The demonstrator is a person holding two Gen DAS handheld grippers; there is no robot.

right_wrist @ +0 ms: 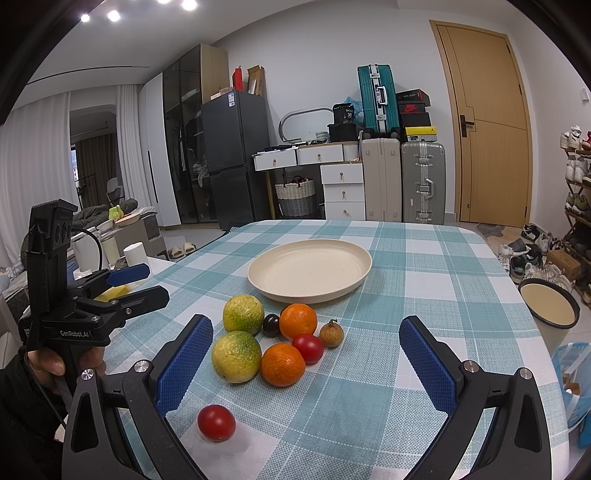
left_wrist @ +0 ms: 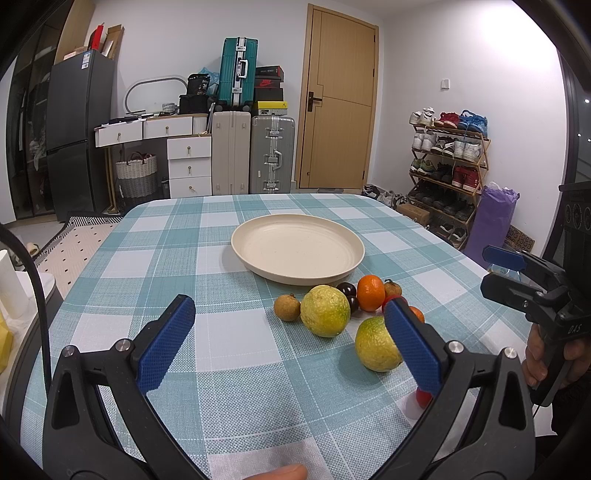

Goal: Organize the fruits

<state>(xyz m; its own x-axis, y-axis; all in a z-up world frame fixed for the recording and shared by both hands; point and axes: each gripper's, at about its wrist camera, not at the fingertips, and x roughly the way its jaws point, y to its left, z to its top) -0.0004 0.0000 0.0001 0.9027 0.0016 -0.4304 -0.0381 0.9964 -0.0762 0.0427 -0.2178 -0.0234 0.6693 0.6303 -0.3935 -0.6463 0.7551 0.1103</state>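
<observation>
Fruits (right_wrist: 258, 343) all lie on the checked-cloth table (right_wrist: 424, 332); round cream plate (right_wrist: 310, 269) bare. Left hand-held gripper (left_wrist: 291, 339) and right hand-held gripper (right_wrist: 306, 365) gape, holding nothing.

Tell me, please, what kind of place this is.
Most likely a lived-in home, a dining corner near the entrance: a table with a checked cloth, a fridge, stacked suitcases and a full shoe rack beside the door.

White walls; wooden door (right_wrist: 487, 125); dark fridge (right_wrist: 236, 158); stacked suitcases (right_wrist: 402, 181); shoe rack (left_wrist: 448, 166) right; ceiling spotlights (right_wrist: 147, 7) lit.
</observation>
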